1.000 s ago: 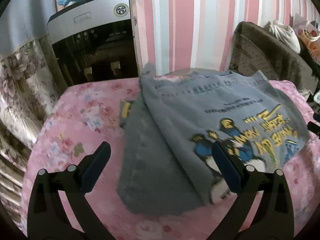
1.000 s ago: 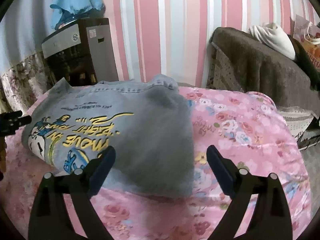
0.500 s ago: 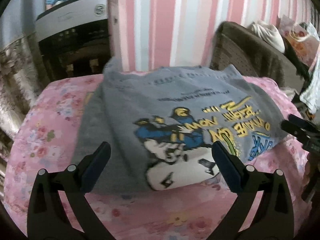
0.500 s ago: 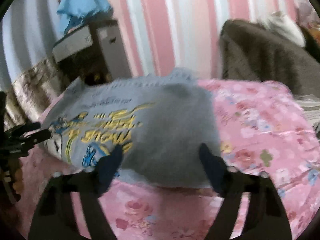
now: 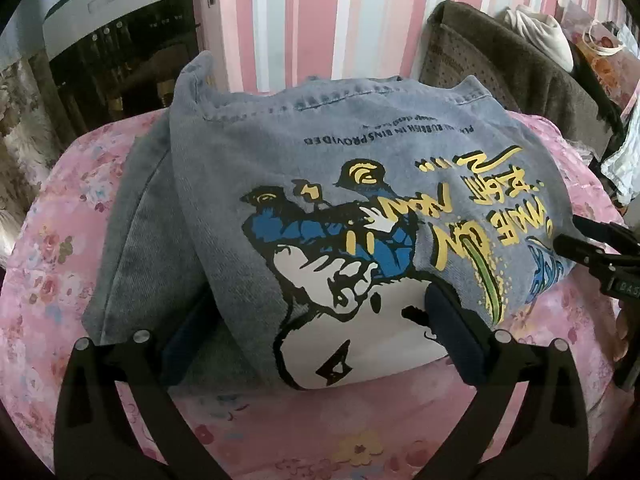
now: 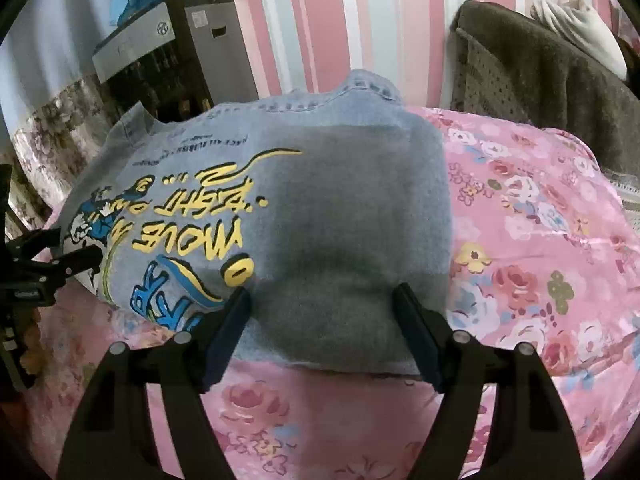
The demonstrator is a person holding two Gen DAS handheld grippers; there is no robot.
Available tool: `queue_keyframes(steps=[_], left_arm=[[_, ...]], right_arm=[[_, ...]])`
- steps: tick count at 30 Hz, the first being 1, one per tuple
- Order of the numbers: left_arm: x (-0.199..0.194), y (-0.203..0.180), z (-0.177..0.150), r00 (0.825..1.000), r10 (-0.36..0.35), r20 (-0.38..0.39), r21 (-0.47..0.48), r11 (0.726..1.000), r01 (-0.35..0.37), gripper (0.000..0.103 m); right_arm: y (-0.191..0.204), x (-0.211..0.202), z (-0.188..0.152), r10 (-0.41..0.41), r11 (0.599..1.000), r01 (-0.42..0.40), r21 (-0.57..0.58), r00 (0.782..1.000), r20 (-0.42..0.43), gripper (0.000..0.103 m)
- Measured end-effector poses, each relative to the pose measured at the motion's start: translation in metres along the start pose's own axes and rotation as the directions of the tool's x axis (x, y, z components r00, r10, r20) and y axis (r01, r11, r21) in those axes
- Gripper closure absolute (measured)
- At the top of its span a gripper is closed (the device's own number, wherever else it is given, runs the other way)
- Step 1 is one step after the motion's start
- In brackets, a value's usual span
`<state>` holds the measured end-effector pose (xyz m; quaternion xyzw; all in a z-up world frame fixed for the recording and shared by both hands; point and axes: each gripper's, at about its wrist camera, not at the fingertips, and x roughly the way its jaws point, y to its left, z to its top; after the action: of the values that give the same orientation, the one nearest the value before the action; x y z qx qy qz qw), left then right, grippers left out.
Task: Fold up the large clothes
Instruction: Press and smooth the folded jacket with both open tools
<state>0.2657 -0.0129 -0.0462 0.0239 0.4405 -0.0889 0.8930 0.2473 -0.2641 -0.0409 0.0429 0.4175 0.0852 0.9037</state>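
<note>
Left wrist view, tongs: the left tongs (image 5: 320, 332) stand wide open astride the near edge of the folded grey printed garment (image 5: 320, 184); the pads sit at the cloth, no squeeze shown.
Left wrist view, garment: it lies folded on the pink floral bed (image 5: 60, 248), hem toward the far edge, a plain flap out at the left side.
Left wrist view, risk: closing here may catch only the top layer, so the fold would peel apart on lifting.
Right wrist view, tongs: the right tongs (image 6: 322, 312) have just been closing, the plain grey flap between their pads; whether they press it I cannot tell.
Right wrist view, risk: uneven pulls from the two sides could skew or bunch the fold.
Bed and room: soft, rounded bedding; striped pink wall (image 6: 328, 20), a dark cabinet (image 6: 168, 56) at the far left corner, a brown blanket (image 6: 532, 76) far right.
</note>
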Motion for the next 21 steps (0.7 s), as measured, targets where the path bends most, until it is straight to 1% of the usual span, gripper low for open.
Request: queue_keyframes(steps=[3, 5, 6, 8, 9, 12, 15, 18, 21], left_arm=[[-0.002, -0.002, 0.002, 1.0, 0.013, 0.01, -0.002, 1.0, -0.013, 0.003], [-0.005, -0.005, 0.002, 1.0, 0.026, 0.016, -0.004, 1.0, -0.026, 0.003], [-0.007, -0.005, 0.002, 0.999, 0.031, 0.017, -0.006, 1.0, -0.031, 0.003], [-0.011, -0.008, 0.003, 0.999, 0.036, 0.025, -0.009, 0.999, -0.036, 0.003], [-0.014, -0.01, 0.003, 0.999, 0.039, 0.032, -0.01, 0.999, -0.039, 0.003], [-0.021, -0.016, 0.007, 0.997, 0.057, 0.058, -0.008, 0.998, -0.056, 0.003], [-0.024, -0.023, 0.011, 0.997, 0.047, 0.068, -0.028, 0.999, -0.045, 0.003], [-0.021, -0.029, 0.016, 0.997, 0.043, 0.07, -0.064, 0.997, -0.039, 0.003], [-0.015, -0.036, 0.019, 0.995, 0.065, 0.073, -0.098, 0.993, -0.058, 0.003]], right_arm=[[-0.001, -0.004, 0.0, 0.0, 1.0, 0.0, 0.006, 1.0, 0.008, 0.027], [-0.001, -0.01, 0.002, 0.004, 1.0, -0.005, 0.025, 1.0, 0.021, 0.018], [-0.003, -0.014, 0.002, 0.013, 0.999, -0.014, 0.039, 0.999, 0.034, 0.014], [-0.008, -0.025, 0.003, 0.037, 0.996, -0.043, 0.074, 0.996, 0.081, 0.014], [-0.009, -0.029, 0.003, 0.036, 0.995, -0.044, 0.085, 0.994, 0.101, 0.013], [-0.021, -0.041, 0.0, 0.001, 0.989, -0.027, 0.144, 0.985, 0.172, 0.01], [-0.034, -0.045, -0.007, -0.048, 0.979, 0.006, 0.203, 0.978, 0.202, 0.009], [-0.046, -0.044, -0.014, -0.091, 0.966, 0.039, 0.256, 0.977, 0.193, 0.009], [-0.055, -0.038, -0.018, -0.112, 0.954, 0.06, 0.293, 0.98, 0.166, 0.009]])
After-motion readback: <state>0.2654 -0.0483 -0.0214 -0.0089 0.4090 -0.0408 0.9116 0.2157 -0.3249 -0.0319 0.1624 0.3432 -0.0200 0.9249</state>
